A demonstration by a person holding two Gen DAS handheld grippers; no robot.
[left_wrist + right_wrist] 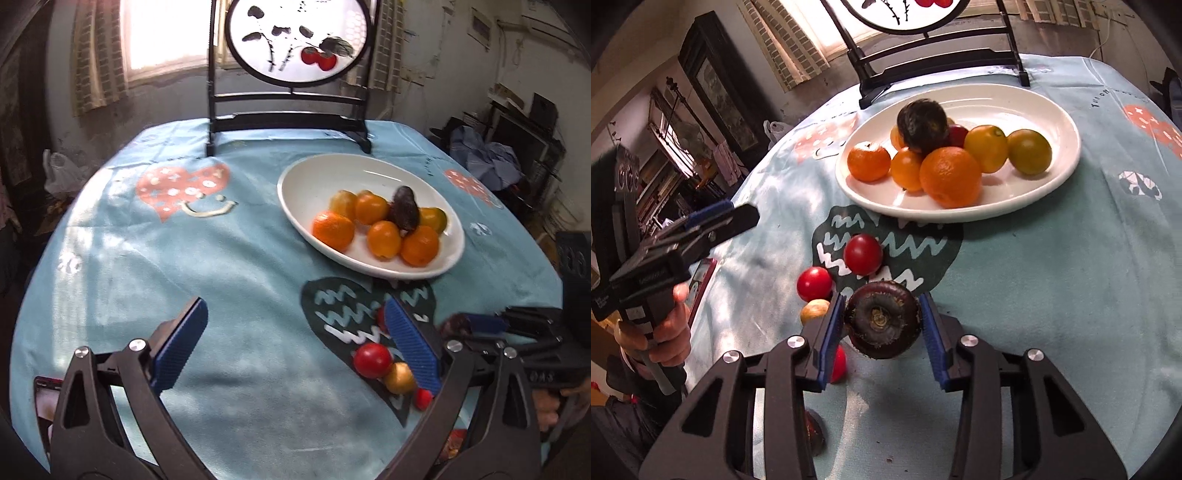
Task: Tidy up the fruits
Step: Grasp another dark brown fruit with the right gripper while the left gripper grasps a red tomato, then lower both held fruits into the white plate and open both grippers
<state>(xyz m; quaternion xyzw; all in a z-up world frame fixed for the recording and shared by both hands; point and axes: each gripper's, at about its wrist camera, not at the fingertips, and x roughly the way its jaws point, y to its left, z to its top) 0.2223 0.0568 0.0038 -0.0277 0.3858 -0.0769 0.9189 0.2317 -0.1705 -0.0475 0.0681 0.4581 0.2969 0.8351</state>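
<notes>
In the right wrist view my right gripper [882, 301] is shut on a dark purple round fruit [882, 323], a blue pad against each side, low over the tablecloth. Two red fruits [862, 254] [814, 283] and a yellowish one [814, 310] lie just left of it. A white oval dish [1034, 199] behind holds several oranges [949, 175] with a dark fruit [921, 120] on top. My left gripper [295, 314] is open; a red fruit [373, 360] and a yellowish fruit [399, 378] lie by the inside of its right finger. The dish [369, 177] sits beyond it.
A black stand with a round painted screen [288, 118] stands at the table's far edge. A phone [46, 391] lies at the near left. Another red fruit [838, 363] and a dark one [814, 428] lie under the right gripper's left finger. A hand [665, 332] holds the left gripper.
</notes>
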